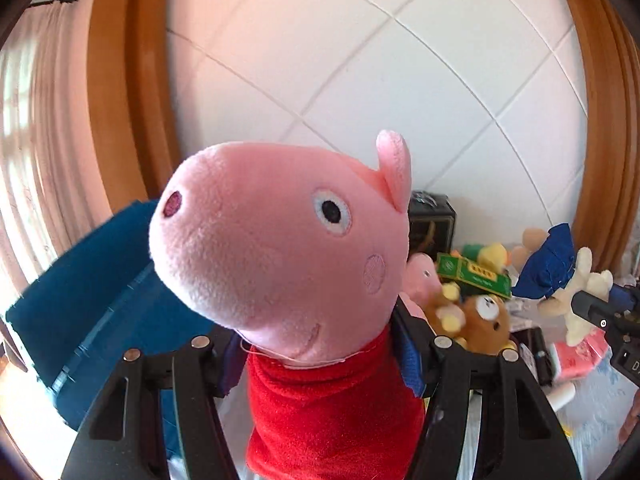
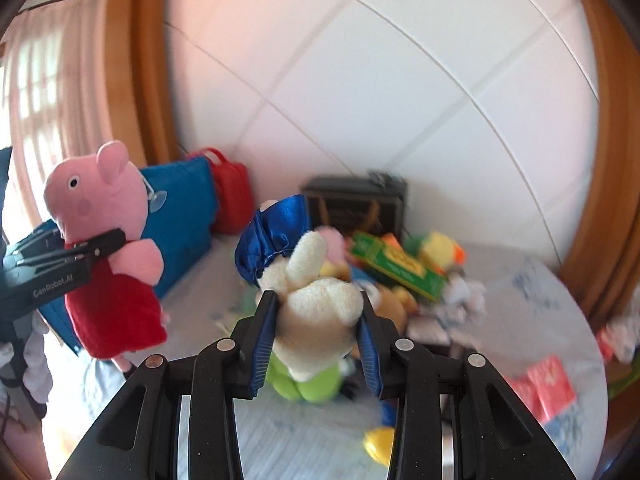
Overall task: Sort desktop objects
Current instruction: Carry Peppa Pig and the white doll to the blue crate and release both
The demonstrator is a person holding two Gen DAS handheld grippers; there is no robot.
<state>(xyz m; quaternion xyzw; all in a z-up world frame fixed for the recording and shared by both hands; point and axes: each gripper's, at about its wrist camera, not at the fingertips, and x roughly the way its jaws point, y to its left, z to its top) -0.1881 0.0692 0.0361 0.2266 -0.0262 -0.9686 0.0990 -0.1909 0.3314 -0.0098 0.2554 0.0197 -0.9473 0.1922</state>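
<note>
My left gripper (image 1: 320, 364) is shut on a pink pig plush in a red dress (image 1: 280, 240), held up off the table; it also shows in the right wrist view (image 2: 108, 240), gripped at the neck by the left gripper (image 2: 112, 242). My right gripper (image 2: 316, 340) is shut on a cream plush with a blue satin hat and green legs (image 2: 320, 308), lifted above the table; it shows in the left wrist view (image 1: 576, 288) at far right. A pile of toys (image 2: 400, 272) lies behind on the table.
A blue bag (image 2: 180, 224) and a red bag (image 2: 232, 196) lean on the tiled wall at left. A dark box (image 2: 356, 204) stands at the back. A green box (image 1: 476, 276), a brown bear (image 1: 484, 316) and red packets (image 2: 548, 380) lie on the pale tablecloth (image 2: 500, 320).
</note>
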